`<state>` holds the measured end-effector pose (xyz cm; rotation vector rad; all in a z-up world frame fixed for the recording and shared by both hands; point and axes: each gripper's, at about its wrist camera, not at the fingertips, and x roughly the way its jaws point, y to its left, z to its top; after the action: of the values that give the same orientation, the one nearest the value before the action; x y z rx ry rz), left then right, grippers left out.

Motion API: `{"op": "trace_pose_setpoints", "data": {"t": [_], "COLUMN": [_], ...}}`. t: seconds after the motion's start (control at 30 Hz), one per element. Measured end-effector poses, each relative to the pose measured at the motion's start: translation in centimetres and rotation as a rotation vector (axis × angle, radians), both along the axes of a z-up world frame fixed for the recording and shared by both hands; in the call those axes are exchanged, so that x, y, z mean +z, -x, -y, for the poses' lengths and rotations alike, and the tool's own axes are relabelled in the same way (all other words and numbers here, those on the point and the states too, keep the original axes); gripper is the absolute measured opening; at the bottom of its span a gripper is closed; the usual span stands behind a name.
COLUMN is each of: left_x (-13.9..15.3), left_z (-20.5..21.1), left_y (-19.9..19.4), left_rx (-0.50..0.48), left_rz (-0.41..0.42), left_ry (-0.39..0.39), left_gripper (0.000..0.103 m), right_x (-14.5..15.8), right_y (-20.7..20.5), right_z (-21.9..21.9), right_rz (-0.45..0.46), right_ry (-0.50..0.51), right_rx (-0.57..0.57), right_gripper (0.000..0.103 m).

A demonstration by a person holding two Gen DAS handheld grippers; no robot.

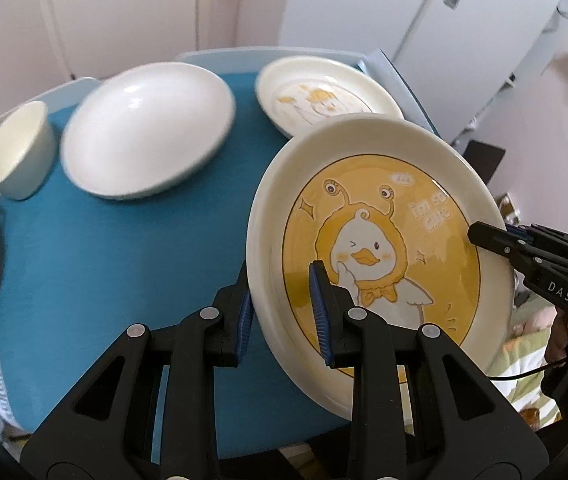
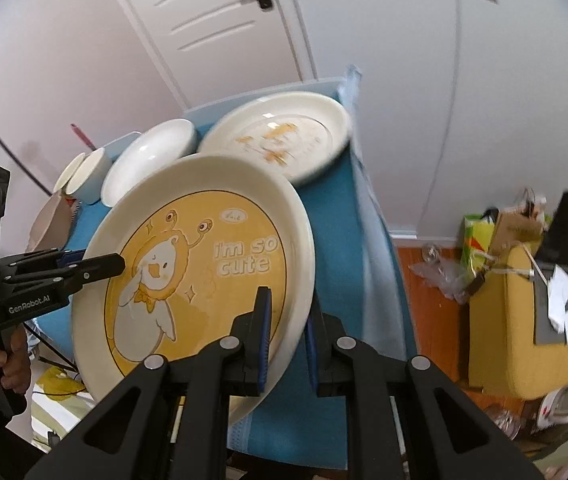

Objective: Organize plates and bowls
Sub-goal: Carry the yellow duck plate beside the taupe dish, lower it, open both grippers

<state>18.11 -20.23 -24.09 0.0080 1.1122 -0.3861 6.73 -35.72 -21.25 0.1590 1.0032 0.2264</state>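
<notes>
Both grippers clamp one duck plate (image 1: 380, 240) by opposite edges, holding it tilted above the blue-covered desk (image 1: 123, 256). The left gripper (image 1: 284, 312) has its jaws closed on the near rim, one pad on the printed face (a winking duck, "i'm so cute"). The right gripper (image 2: 288, 320) pinches the rim likewise. Behind lie a second duck plate (image 1: 324, 96), a white bowl (image 1: 147, 128) and two small cups (image 1: 15, 148).
</notes>
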Motion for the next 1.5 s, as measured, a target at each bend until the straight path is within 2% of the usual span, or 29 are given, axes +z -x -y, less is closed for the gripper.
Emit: {"op": "trace_pose_setpoints", "data": {"t": [0.23,0.37,0.63,0.83,1.1,1.5], "left_x": [2.2,2.6,0.7,-2.1,-5.1,-4.7], "left_z": [-6.4,-10.9,-20.2,-24.8,-26.7,-27.1], "left_y": [0.7,1.4,2.1,1.8,1.5,1.0], "left_rx": [0.084,0.148,0.264,0.294,0.273,0.214], "left_rz": [0.040,0.053,0.022,-0.014,-0.034,0.008], "left_ry": [-0.003,-0.012,-0.041,-0.054,-0.042,-0.050], "left_gripper": [0.024,0.024,0.024,0.024,0.023,0.023], "right_x": [2.8,3.0,0.1,-2.2,-4.6,-5.8], "right_y": [-1.1,-1.6,-2.7,-3.2,-4.4,-4.5], "right_z": [-5.4,-9.1,-18.0,-22.8,-24.9,-24.3], "right_rz": [0.048,0.055,0.012,-0.013,-0.034,-0.060], "right_ry": [-0.005,-0.008,-0.027,-0.022,-0.004,-0.011], "right_rx": [0.084,0.149,0.266,0.302,0.285,0.225], "right_gripper": [0.014,0.014,0.014,0.014,0.014,0.014]}}
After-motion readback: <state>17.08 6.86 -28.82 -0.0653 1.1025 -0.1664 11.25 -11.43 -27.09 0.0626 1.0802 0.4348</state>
